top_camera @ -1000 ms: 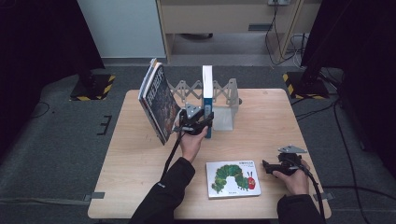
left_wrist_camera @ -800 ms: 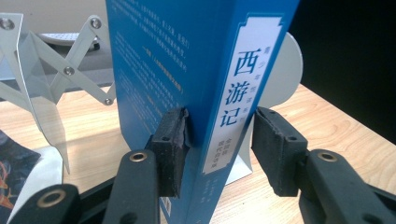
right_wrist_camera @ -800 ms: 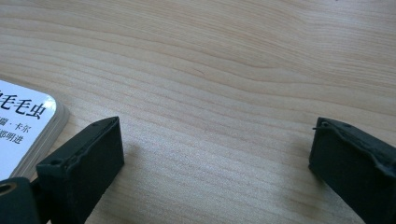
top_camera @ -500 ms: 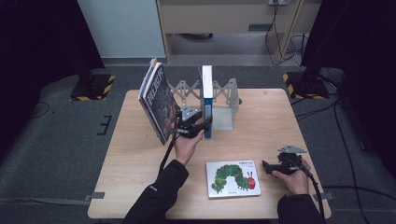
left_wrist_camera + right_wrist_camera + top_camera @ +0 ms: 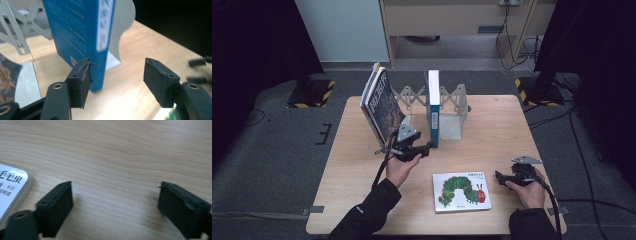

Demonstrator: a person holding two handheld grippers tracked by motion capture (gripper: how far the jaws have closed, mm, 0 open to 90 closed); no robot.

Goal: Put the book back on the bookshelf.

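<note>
High view: left tool (image 5: pixel 428 146), jaws just spreading, sits beside the blue book (image 5: pixel 433 107) upright in the rack (image 5: pixel 452 100) at twelve o'clock. Back straight off. Right tool (image 5: pixel 502 176) spread, empty.

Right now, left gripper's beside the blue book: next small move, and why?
Probably back the left gripper straight off. Its jaws have just been opening, the blue book stands upright against the bookend, and one pad still sits close against its cover.
</note>
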